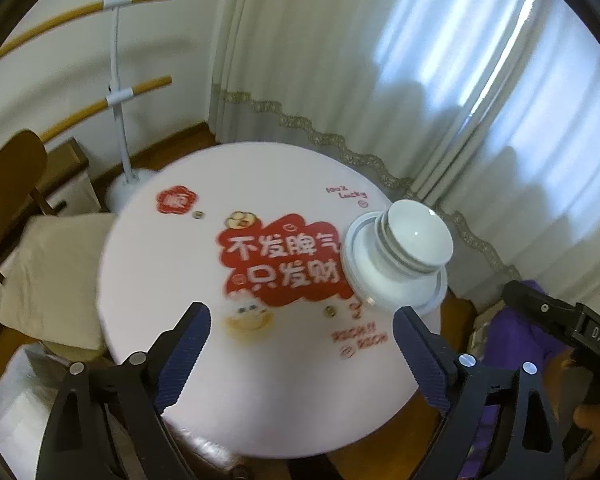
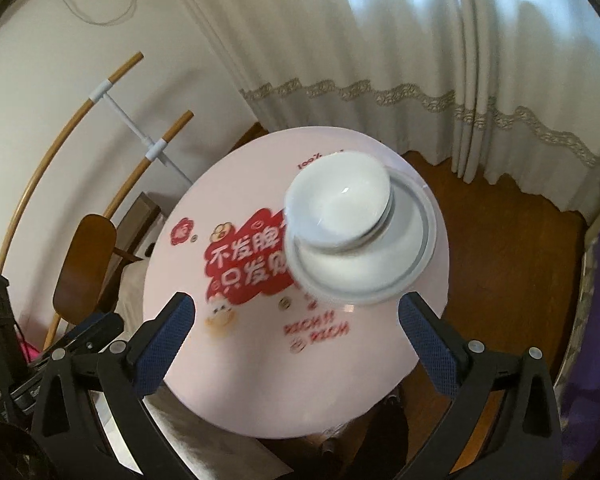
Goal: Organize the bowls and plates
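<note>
White bowls (image 1: 414, 238) are stacked on a pile of white plates (image 1: 396, 286) at the right side of a round pink table (image 1: 172, 264). The same bowls (image 2: 340, 204) and plates (image 2: 364, 272) show in the right wrist view. My left gripper (image 1: 300, 356) is open and empty above the table's near part, left of the stack. My right gripper (image 2: 298, 348) is open and empty, held above the table just short of the stack. The right gripper's body shows at the right edge of the left wrist view (image 1: 560, 320).
The table (image 2: 236, 360) bears a red printed picture (image 1: 276, 264). A wooden chair (image 2: 84, 264) and a white stand with wooden rods (image 1: 118, 92) are to the left. Curtains (image 2: 380, 40) hang behind. Wooden floor (image 2: 500, 260) lies to the right.
</note>
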Available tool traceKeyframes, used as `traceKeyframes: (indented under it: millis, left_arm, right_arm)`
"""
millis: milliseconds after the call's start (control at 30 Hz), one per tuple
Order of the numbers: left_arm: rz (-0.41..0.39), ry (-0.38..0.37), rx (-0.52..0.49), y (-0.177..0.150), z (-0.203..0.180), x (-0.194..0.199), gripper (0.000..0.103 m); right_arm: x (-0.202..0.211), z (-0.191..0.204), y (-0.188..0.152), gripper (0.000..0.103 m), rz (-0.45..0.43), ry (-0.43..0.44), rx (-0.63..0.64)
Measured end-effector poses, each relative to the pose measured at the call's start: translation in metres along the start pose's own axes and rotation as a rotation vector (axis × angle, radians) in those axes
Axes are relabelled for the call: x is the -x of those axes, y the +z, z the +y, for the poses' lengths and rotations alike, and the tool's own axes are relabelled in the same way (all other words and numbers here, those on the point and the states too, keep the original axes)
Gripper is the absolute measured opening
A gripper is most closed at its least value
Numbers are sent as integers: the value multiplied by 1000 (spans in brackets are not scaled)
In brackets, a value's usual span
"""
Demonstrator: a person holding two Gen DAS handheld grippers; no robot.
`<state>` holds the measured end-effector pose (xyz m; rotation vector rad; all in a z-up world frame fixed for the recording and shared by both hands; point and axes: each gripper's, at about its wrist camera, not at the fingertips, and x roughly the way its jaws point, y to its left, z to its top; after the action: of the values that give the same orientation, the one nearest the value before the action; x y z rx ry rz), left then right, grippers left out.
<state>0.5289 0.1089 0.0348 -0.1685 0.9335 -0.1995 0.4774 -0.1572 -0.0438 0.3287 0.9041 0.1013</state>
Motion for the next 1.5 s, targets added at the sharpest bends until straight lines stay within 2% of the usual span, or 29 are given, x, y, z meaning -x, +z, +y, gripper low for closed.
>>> traceKeyframes:
  millis: [200,367,500,633,867,1067,1233,1333,1500]
  left_arm:
    - [-36,-23,-25,-31,15,57,94]
    - [-109,-8,-53,-53,12,93,98]
    - [-147,-9,-70,-76,2,94,102]
    - [-182,-3,-67,-103,0,70,102]
    - [-311,76,-149,-165,-7,33,102]
    - [-388,84,-165,-219,-9,37,102]
    - [-469,84,-181,-272,-9,67,102]
    - [-540,63,-200,-311,-14,101,102]
    - [-596,48,-200,-353,-21,154,102]
  right_arm:
    - [44,37,-48,103,-24,-46,42]
    - [72,55,-69,103,-70,-97,123]
    - [76,54,-87,103,-112,-97,165]
    - [59,39,-110,103,-166,-61,173]
    - [27,19,-150,103,-248,-47,204]
    - [32,14,-190,103,-334,-45,221]
    - [63,18,-234,103,-427,-50,229]
    - [90,21,-261,103,-468,-48,230]
    - [145,31,-299,103,-526,-50,242]
